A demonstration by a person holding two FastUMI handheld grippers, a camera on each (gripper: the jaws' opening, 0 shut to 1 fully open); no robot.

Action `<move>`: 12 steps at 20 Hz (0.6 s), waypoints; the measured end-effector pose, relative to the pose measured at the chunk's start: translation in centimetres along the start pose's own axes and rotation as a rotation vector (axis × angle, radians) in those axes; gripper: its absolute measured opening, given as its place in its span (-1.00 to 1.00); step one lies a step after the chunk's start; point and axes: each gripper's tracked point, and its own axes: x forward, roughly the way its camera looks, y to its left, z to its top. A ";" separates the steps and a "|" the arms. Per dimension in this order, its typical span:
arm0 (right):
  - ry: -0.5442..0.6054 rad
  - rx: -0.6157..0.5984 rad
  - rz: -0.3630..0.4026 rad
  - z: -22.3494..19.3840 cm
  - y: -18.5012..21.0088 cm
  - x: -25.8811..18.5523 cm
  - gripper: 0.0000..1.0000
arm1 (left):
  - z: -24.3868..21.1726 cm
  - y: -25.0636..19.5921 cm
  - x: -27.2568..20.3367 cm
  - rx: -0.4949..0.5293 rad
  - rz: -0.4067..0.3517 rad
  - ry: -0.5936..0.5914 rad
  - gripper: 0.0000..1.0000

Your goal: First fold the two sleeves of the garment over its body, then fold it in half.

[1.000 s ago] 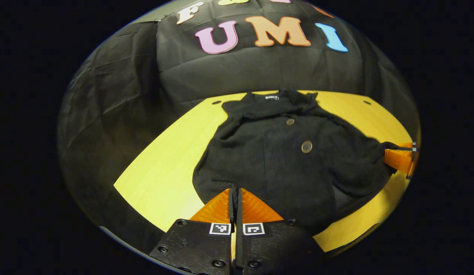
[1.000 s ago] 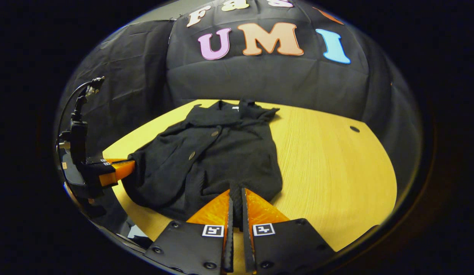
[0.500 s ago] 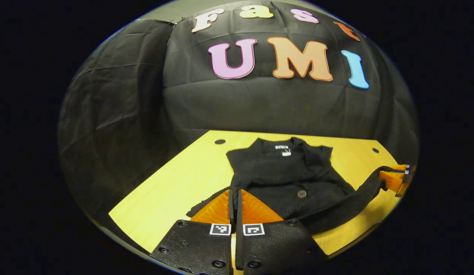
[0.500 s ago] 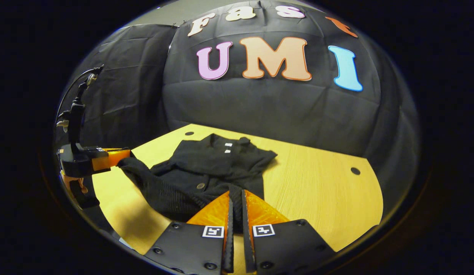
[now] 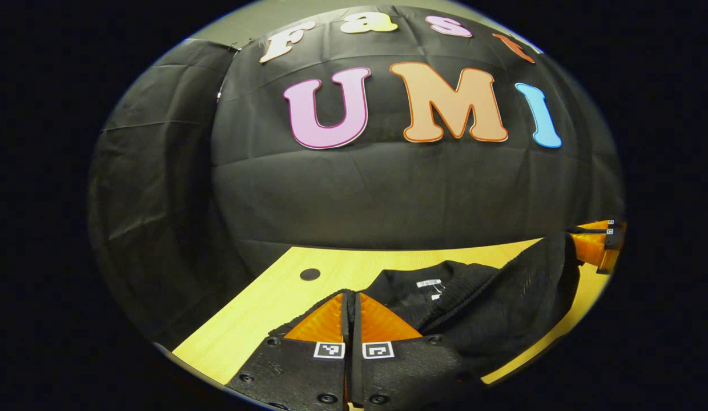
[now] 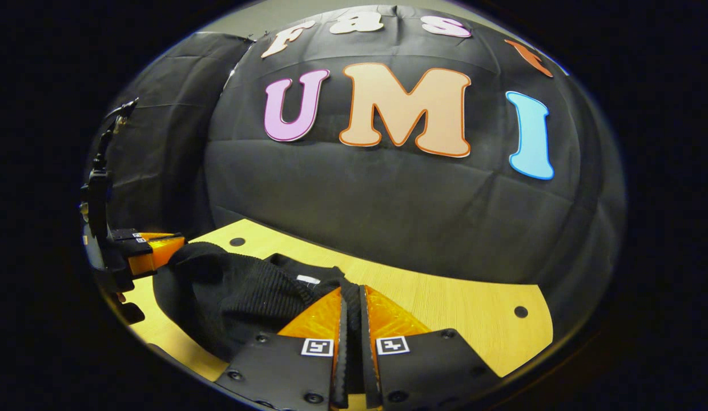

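Black knit cardigan (image 5: pixel 502 308) on yellow wooden surface (image 6: pixel 462 308), hem edge lifted toward collar: sleeves look folded in, half-fold underway, not laid down. Left gripper (image 5: pixel 350 302) & right gripper (image 6: pixel 352 297) fingers both closed on hem fabric.

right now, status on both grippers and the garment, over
Left gripper shut on hem. Right gripper shut on hem. Black garment half lifted off yellow table, hem carried toward white-tagged collar. Nothing in the way.
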 end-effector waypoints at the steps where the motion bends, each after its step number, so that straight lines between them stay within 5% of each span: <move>1: 0.004 0.005 -0.015 0.4 -0.2 1.7 -0.74 | 0.2 -0.1 1.8 -0.029 0.004 0.007 -1.00; 9: 0.047 0.123 -0.135 0.8 -1.7 9.0 -0.72 | -2.7 0.9 11.0 -0.085 -0.019 0.098 -1.00; 10: 0.049 0.141 -0.154 0.9 -2.1 9.3 -0.29 | -2.5 0.7 10.8 -0.076 -0.033 0.092 -1.00; 11: 0.047 0.163 -0.164 1.0 -2.4 9.0 0.14 | -2.3 0.7 11.2 -0.065 -0.031 0.086 -0.75; 12: 0.042 0.183 -0.174 1.3 -3.0 8.3 0.57 | -2.0 0.9 11.6 -0.054 -0.019 0.069 0.12</move>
